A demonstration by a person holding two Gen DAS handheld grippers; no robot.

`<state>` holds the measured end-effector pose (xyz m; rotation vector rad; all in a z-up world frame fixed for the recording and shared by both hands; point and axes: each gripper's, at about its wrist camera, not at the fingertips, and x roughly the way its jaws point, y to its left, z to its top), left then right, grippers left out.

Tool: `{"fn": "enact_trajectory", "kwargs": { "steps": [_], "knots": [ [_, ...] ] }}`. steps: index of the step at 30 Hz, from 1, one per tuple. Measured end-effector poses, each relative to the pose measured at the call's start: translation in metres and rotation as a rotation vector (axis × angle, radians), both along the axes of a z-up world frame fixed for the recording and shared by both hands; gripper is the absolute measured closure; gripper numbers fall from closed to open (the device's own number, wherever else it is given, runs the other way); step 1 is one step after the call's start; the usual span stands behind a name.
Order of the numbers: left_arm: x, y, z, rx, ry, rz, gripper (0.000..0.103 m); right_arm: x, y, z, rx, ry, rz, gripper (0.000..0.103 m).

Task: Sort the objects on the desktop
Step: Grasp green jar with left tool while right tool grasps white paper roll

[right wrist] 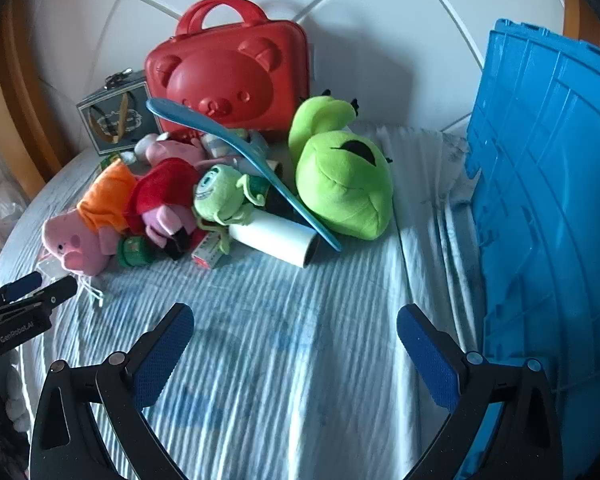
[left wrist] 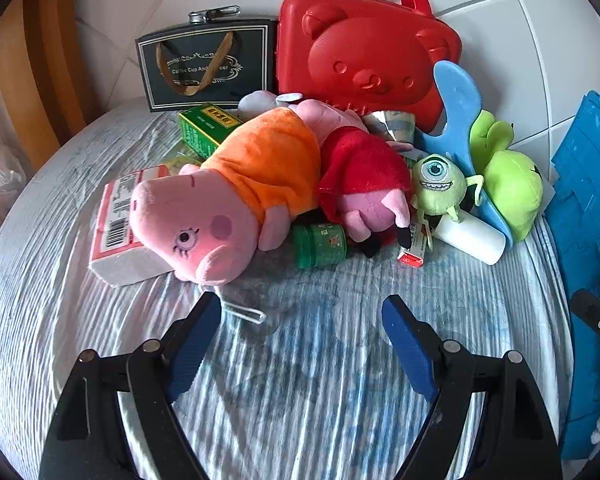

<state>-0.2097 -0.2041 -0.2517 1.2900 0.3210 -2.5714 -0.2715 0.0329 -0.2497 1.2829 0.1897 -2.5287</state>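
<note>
Left gripper point(left wrist: 302, 320) hovers low over the cloth-covered worktop point(left wrist: 320, 380), fingers spread wide and holding nothing; it faces the pile, presumably lined up for a first pick. At its 11 o'clock lies the orange-dressed pig plush point(left wrist: 220, 196), head resting on a white-and-red box point(left wrist: 116, 224), nearest to reach. At 12 o'clock a green jar point(left wrist: 320, 244) is wedged under the red-dressed pig plush point(left wrist: 364, 176). At 1 o'clock the one-eyed monster toy point(left wrist: 438, 184) leans on a white tube point(left wrist: 474, 238). Red bear case point(left wrist: 364, 52) stands behind, propped against the wall. Right gripper point(right wrist: 296, 344) likewise wide open and empty, green plush point(right wrist: 344, 188) at its 12 o'clock, blue crate point(right wrist: 548, 200) at 2 o'clock, likely the sorting bin.
</note>
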Motion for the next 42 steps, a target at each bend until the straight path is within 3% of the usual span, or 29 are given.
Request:
{"fn": "enact_trajectory", "kwargs": {
  "steps": [11,16,23,24,27,31,36,42],
  "knots": [
    [-0.072,0.001,-0.060,-0.013,-0.058,-0.018,0.020,-0.056,-0.016,-0.048,-0.052,-0.050,-0.107,0.000],
    [-0.089,-0.005,-0.070,-0.007,-0.068,-0.006,0.021,-0.080,-0.024,-0.064,-0.074,-0.055,-0.098,0.000],
    [-0.099,-0.001,-0.075,-0.061,-0.079,0.008,0.021,-0.105,-0.036,-0.082,-0.084,-0.085,-0.080,0.000],
    [-0.100,0.001,-0.076,-0.060,-0.085,-0.005,0.026,-0.107,-0.039,-0.083,-0.096,-0.094,-0.067,0.000],
    [-0.098,0.007,-0.079,-0.048,-0.087,-0.030,0.054,-0.102,-0.047,-0.081,-0.079,-0.106,-0.047,0.000],
    [-0.089,0.007,-0.081,-0.024,-0.090,-0.035,0.054,-0.078,-0.060,-0.073,-0.107,-0.150,0.042,0.013],
    [-0.068,0.011,-0.084,-0.016,-0.096,-0.065,0.054,-0.045,-0.074,-0.066,-0.153,-0.213,0.150,0.016],
    [-0.055,0.005,-0.088,0.010,-0.089,-0.055,0.054,-0.039,-0.073,-0.057,-0.028,-0.111,0.098,0.016]
  ]
}}
